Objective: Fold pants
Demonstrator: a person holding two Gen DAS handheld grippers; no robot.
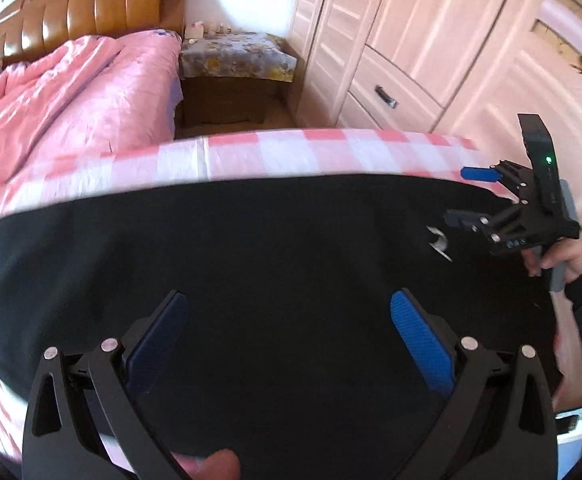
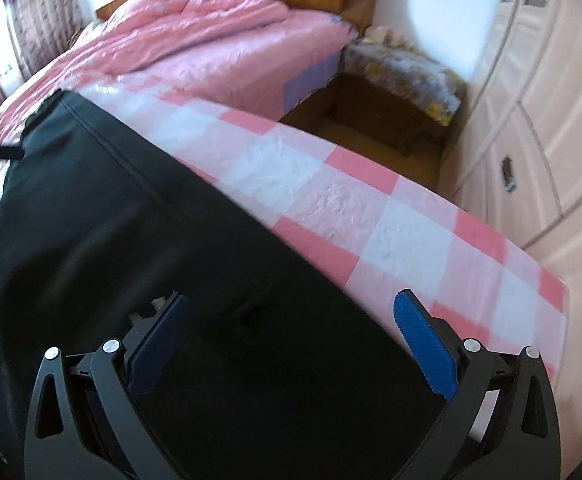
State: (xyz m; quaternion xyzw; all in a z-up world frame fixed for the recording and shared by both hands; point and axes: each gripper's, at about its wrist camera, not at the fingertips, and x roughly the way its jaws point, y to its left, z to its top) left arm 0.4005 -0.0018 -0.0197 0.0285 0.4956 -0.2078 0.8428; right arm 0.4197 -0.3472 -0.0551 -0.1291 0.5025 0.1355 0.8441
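On the pink-and-white checked cloth (image 2: 371,216) lie the black pants (image 1: 275,264), spread flat as one broad dark band; a strip of bare cloth shows along their far edge in both views. Left wrist view: left gripper (image 1: 289,340) hovers over the middle of the pants, jaws wide apart, blue pads (image 1: 421,344) facing each other with only dark fabric between them; contact with the fabric cannot be confirmed. A small white mark (image 1: 439,242) sits on the pants toward the right end. Right gripper (image 1: 465,196) visible at the right end of the pants, jaws apart, one blue finger over the cloth just past the fabric's far edge, the other darker finger over the fabric; a green light is lit on its body. A hand (image 1: 563,258) in a dark sleeve holds its handle. Right wrist view: same gripper seen from its own camera, jaws spread wide, nothing clamped; one pad over the black fabric, the other pad (image 2: 425,346) at the border where pants meet cloth. A seam (image 2: 119,160) runs along the pants toward the far end, which lies near the pink quilt (image 2: 195,36). Both views somewhat motion-blurred. Background: bed with a tan padded headboard (image 1: 91,4), a nightstand (image 1: 235,80) draped with a flowered cover beside it, and a pale wardrobe (image 1: 431,40) with drawers along the right.
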